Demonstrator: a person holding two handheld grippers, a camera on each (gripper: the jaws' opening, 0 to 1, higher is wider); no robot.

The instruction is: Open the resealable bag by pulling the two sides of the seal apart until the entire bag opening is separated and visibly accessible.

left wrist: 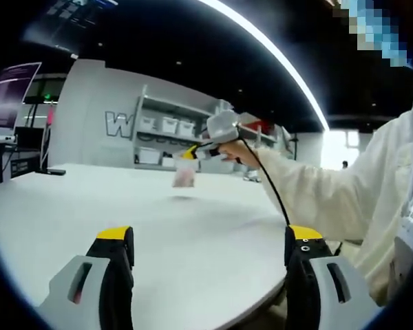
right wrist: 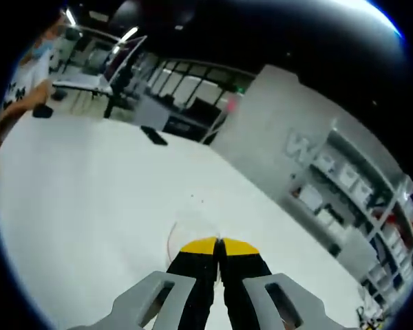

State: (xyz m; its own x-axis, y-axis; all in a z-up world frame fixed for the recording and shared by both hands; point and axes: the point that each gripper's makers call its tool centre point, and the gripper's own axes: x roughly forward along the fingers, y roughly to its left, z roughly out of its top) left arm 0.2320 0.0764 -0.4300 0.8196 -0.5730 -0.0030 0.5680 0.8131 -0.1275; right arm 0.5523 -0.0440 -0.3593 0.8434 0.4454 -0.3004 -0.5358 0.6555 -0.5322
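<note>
- While hanging clear above the wide white bench (left wrist: 158, 234), dangling from the right claw (left wrist: 188, 154) out near the far edge, as seen across the bench in the left gripper view.
- Held aloft by a person's hand (left wrist: 235, 151) at the end of a pale sleeve (left wrist: 330, 192), black cable trailing back toward the body.
- Spread wide and gripping nothing: the left claw (left wrist: 210, 251), yellow tips well apart, low over the near bench and well short of the bag.
- Pinched tight, by contrast, in the right gripper view: the right claw's yellow tips pressed together, with a thin clear edge of the resealable bag (right wrist: 173, 240) curving out just beyond them.
- Small, clear and faintly pink in the left gripper view, hanging limp from its top edge; contents too small to tell.
- Judged light, soft and slippery: film likely to crumple and slide rather than resist, so a hold wants to sit right on the stiffer seal strip.
- Best second purchase, by that judgement: the opposite lip of the seal, just beside the present pinch, leaving the two sides free to be drawn apart.
- Seal not yet visibly parted.
</note>
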